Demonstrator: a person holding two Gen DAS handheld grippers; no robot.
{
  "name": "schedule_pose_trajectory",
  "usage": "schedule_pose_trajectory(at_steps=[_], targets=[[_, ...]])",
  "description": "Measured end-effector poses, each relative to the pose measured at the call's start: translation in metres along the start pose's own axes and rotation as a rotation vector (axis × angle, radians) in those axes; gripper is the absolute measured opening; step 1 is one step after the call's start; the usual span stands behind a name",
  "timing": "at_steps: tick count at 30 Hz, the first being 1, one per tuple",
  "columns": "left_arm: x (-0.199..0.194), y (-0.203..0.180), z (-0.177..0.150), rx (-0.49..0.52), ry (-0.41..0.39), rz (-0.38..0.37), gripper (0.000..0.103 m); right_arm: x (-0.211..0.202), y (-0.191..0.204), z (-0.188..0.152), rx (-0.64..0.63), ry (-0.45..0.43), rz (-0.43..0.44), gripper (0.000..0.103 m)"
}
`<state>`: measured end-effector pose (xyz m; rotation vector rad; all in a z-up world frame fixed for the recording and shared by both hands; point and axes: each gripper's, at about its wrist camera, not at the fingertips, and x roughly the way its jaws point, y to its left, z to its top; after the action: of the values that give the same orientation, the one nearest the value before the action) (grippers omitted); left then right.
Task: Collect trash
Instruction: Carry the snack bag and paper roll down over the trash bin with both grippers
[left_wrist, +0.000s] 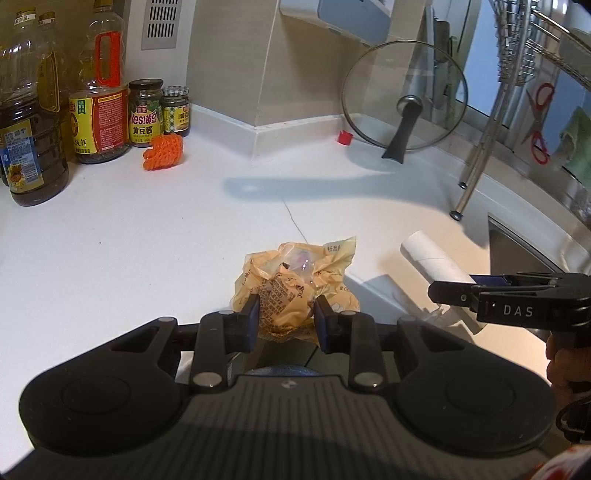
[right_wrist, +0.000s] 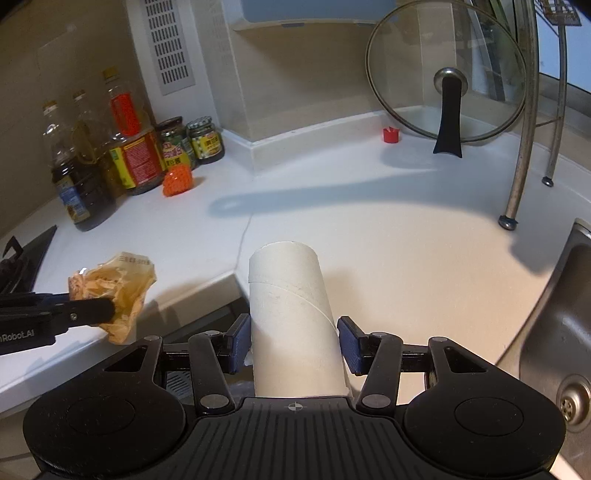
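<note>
My left gripper (left_wrist: 285, 314) is shut on a crumpled yellow plastic wrapper (left_wrist: 295, 284), held at the front edge of the white counter (left_wrist: 147, 240). The wrapper also shows in the right wrist view (right_wrist: 114, 288), pinched by the left gripper (right_wrist: 107, 308). My right gripper (right_wrist: 293, 339) is shut on a white cardboard paper-roll tube (right_wrist: 291, 314), which points forward between the blue pads. In the left wrist view the tube (left_wrist: 432, 262) lies to the right of the wrapper, with the right gripper (left_wrist: 443, 291) on it.
Oil and sauce bottles (left_wrist: 99, 107) and jars (left_wrist: 146, 110) stand at the back left beside an orange scrubber (left_wrist: 162, 153). A glass pot lid (left_wrist: 402, 103) leans on the back wall near a red cap (left_wrist: 345, 137). A dish-rack leg (right_wrist: 517, 177) and steel sink (right_wrist: 561, 332) are right.
</note>
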<state>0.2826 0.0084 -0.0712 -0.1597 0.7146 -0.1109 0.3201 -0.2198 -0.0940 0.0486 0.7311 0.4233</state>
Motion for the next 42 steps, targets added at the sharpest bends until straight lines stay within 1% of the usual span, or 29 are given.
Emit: schedule_pose_trajectory(at_steps=[5, 10, 13, 17, 23, 26, 30, 42], targets=[[-0.017, 0.005, -0.017, 0.023, 0.008, -0.039, 0.027, -0.018, 0.026, -0.024, 0.011, -0.004, -0.017, 0.051], [-0.026, 0.008, -0.035, 0.037, 0.028, -0.072, 0.027, -0.026, 0.043, -0.053, 0.028, 0.019, -0.037, 0.051], [-0.029, 0.007, -0.048, 0.044, 0.044, -0.078, 0.027, -0.027, 0.049, -0.07, 0.033, 0.043, -0.042, 0.051], [-0.029, 0.006, -0.061, 0.036, 0.066, -0.067, 0.027, -0.019, 0.051, -0.09, 0.022, 0.083, -0.034, 0.051], [-0.011, 0.01, -0.086, -0.013, 0.128, -0.034, 0.027, -0.003, 0.041, -0.108, 0.035, 0.136, -0.004, 0.051], [0.003, 0.011, -0.1, -0.02, 0.171, -0.013, 0.027, 0.006, 0.034, -0.116, 0.042, 0.157, 0.006, 0.051], [0.018, 0.013, -0.114, -0.026, 0.209, 0.018, 0.027, 0.018, 0.027, -0.124, 0.04, 0.181, 0.02, 0.051], [0.055, 0.018, -0.145, -0.063, 0.291, 0.042, 0.027, 0.053, 0.022, -0.138, 0.018, 0.244, 0.023, 0.051]])
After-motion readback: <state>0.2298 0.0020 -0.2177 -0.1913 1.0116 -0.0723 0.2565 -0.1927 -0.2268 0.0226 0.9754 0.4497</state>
